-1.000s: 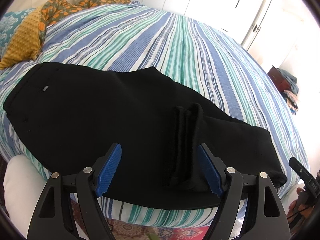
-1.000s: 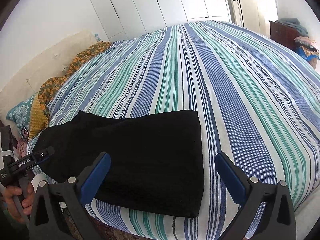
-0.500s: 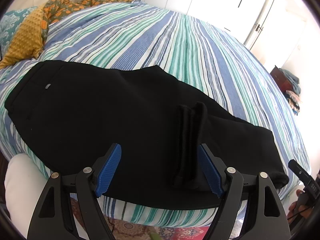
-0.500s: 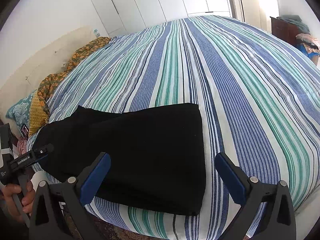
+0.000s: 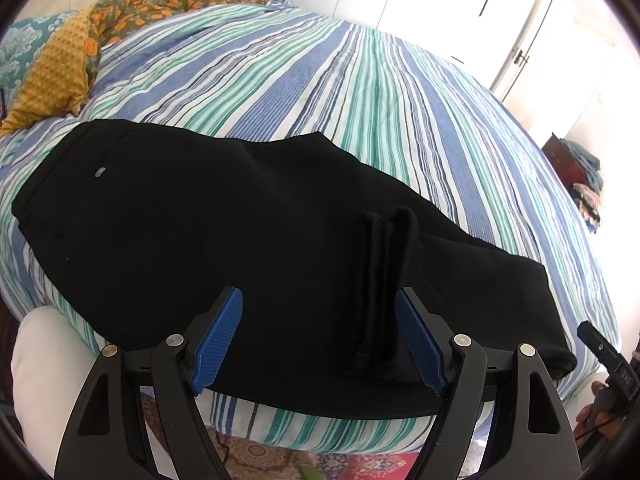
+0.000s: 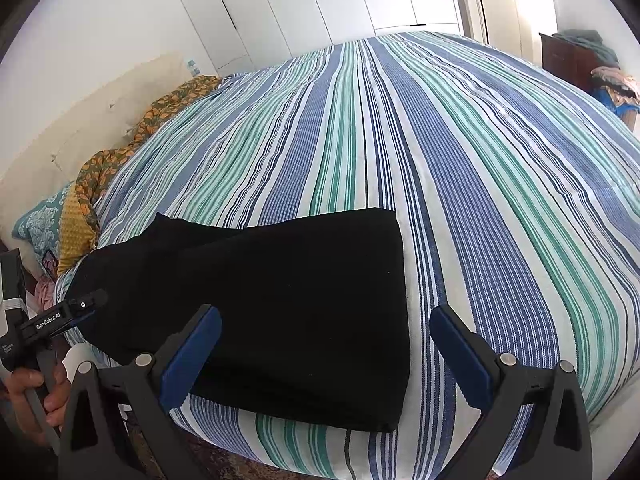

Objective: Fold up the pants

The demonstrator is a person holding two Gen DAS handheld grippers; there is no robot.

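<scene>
Nothing shifted since a second ago: pants (image 5: 224,232) flat on bed (image 6: 460,152), both grippers (image 5: 318,340) (image 6: 326,354) spread, empty; fold not begun.

A bed (image 6: 460,160) under a cover striped in blue, green and white fills the room, with an orange-patterned blanket (image 5: 168,4), a mustard knit cushion (image 5: 56,76) and a teal patterned pillow (image 5: 16,52) bunched at upper left. White wardrobe doors (image 6: 320,4) line the far wall. Strong daylight washes out the upper right, where a dark wooden cabinet (image 6: 568,60) bears piled clothes, and a patterned red rug (image 5: 360,464) shows at the bottom edge.
</scene>
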